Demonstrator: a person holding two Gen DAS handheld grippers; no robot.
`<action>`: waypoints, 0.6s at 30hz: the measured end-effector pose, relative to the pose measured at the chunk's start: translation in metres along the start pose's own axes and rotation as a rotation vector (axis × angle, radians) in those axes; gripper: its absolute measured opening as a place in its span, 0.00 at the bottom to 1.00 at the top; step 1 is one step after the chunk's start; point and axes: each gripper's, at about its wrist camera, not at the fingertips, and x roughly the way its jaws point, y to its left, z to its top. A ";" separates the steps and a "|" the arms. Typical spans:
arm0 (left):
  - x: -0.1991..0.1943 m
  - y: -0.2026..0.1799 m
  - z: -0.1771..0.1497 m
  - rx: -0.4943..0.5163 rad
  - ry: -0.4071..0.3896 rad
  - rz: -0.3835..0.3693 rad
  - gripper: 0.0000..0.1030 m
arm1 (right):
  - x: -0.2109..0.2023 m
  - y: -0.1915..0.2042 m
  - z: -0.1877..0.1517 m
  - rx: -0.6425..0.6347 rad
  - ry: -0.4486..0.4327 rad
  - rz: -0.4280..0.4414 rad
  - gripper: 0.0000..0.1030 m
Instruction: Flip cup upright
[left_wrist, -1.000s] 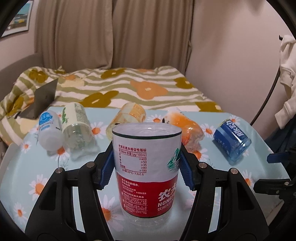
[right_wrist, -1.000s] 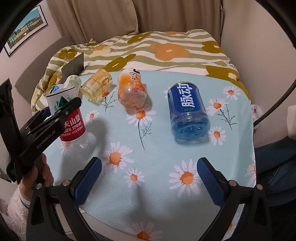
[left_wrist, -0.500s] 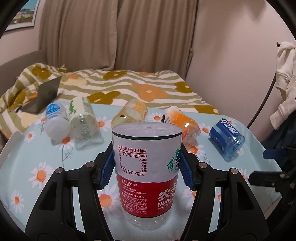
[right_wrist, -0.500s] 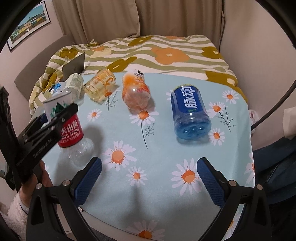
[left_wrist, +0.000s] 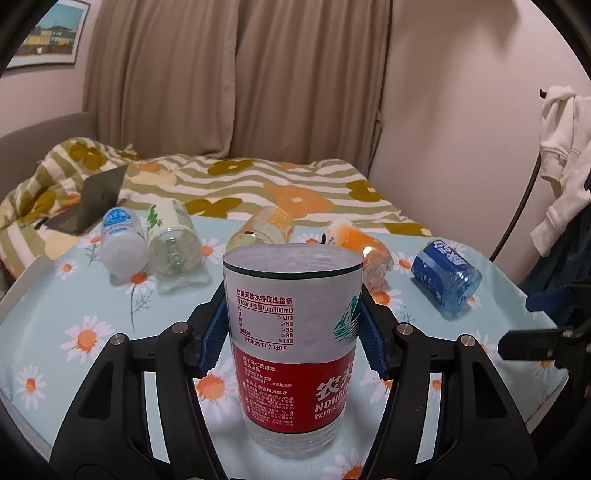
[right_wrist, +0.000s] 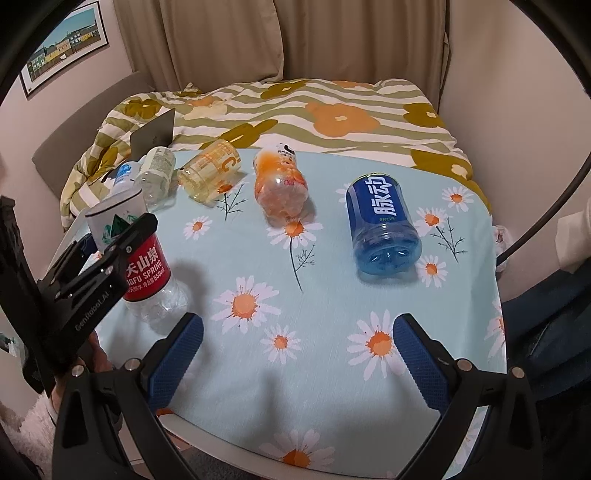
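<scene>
Cup: white-and-red label, clear base. Tablecloth: pale blue, white-orange daisies. Blue cup near right edge. Orange cup and pale yellow cup near far edge. Bedspread: olive-white stripes, orange flowers. Gripper pads blue.

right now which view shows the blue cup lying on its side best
The right wrist view: the blue cup lies in open view near the middle, label and ribbed base both clear, nothing in front of it. The left wrist view shows it small and off to the right edge, behind the red-label cup.
</scene>
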 end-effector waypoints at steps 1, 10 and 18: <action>-0.002 0.000 -0.001 0.005 -0.002 0.008 0.65 | 0.000 0.000 -0.001 0.001 0.000 0.000 1.00; -0.026 -0.007 -0.017 0.053 -0.036 0.020 0.65 | -0.007 0.006 -0.009 -0.016 -0.024 0.010 1.00; -0.029 -0.004 -0.015 0.034 0.028 0.024 0.66 | -0.010 0.008 -0.011 -0.008 -0.024 0.024 1.00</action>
